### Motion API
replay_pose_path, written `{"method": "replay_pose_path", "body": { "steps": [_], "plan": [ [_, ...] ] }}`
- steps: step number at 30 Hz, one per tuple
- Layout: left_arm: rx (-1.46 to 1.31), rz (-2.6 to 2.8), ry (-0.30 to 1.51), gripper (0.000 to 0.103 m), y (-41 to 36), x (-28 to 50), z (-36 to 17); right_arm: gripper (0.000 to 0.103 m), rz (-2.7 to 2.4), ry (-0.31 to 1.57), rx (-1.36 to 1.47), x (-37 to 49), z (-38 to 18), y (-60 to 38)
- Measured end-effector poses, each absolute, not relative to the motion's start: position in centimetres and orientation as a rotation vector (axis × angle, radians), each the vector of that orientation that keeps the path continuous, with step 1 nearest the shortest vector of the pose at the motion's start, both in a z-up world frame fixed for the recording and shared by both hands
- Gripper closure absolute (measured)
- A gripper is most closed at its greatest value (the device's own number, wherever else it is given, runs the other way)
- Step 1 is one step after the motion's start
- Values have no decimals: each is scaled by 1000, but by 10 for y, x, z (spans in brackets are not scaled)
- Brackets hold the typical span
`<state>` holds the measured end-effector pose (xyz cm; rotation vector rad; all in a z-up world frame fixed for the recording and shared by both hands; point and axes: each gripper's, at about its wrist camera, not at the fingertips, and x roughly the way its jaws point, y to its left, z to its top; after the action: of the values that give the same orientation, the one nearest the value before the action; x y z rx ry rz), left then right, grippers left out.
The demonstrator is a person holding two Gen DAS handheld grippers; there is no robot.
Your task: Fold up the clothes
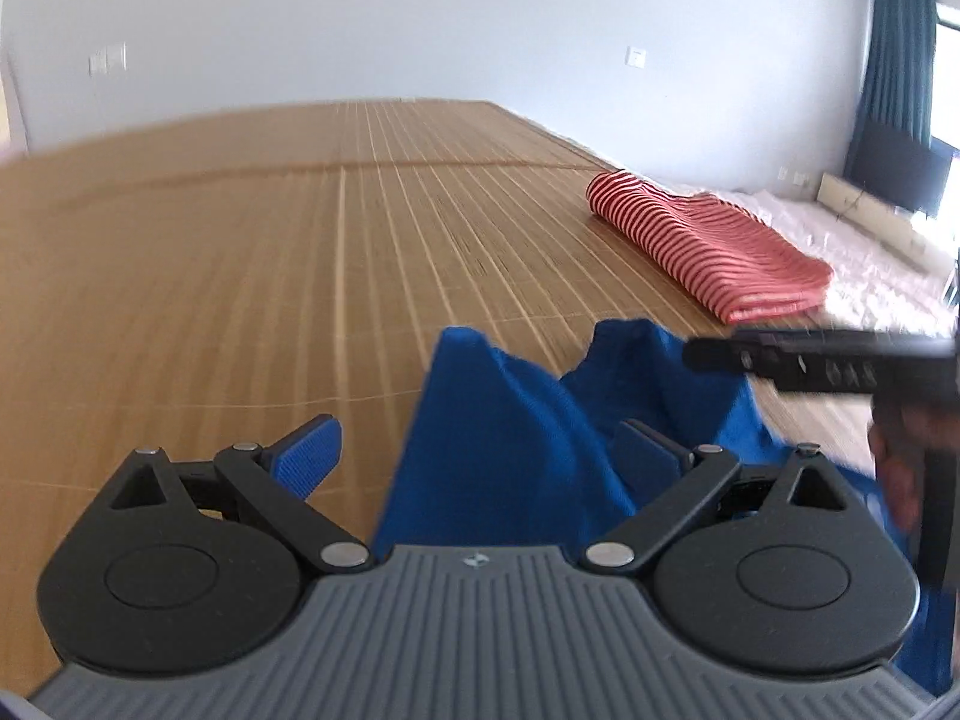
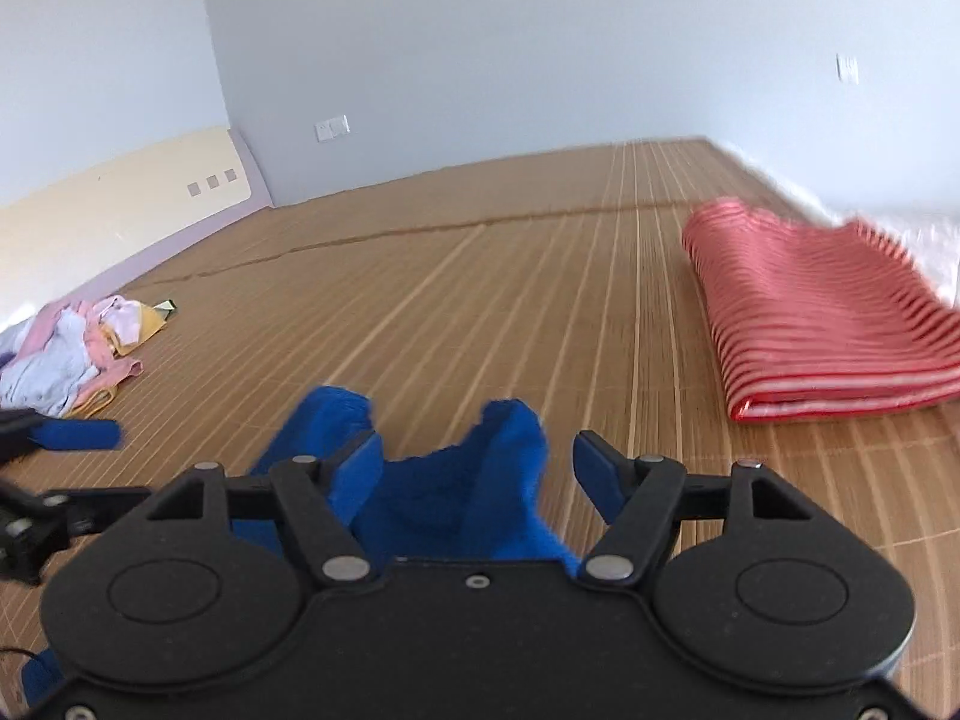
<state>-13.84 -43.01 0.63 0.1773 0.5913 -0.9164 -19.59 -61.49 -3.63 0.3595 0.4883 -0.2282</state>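
A blue garment lies bunched on the bamboo mat, rising between the fingers of my left gripper, whose jaws stand wide open around it. In the right wrist view the same blue garment sits between the open jaws of my right gripper. The right gripper shows in the left wrist view as a black bar at the right edge. The left gripper's blue fingertip shows at the left of the right wrist view.
A folded red-and-white striped garment lies on the mat at the right, also in the right wrist view. A heap of pastel clothes lies at the left. White walls stand behind; a dark blue curtain hangs at the far right.
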Motion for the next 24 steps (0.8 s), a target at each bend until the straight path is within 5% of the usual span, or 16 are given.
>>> {"method": "replay_pose_path", "body": {
  "steps": [10,17,24],
  "plan": [
    [292,-824,521,4,-482,-121,-31,32,-275,586,383,-159,-53,-634],
    [424,-698,434,2,-476,-100,-43,97,-230,772,216,-110,-48,-634],
    [427,-529,397,2,-467,-41,-38,99,-355,534,403,-111,-46,-663]
  ]
}}
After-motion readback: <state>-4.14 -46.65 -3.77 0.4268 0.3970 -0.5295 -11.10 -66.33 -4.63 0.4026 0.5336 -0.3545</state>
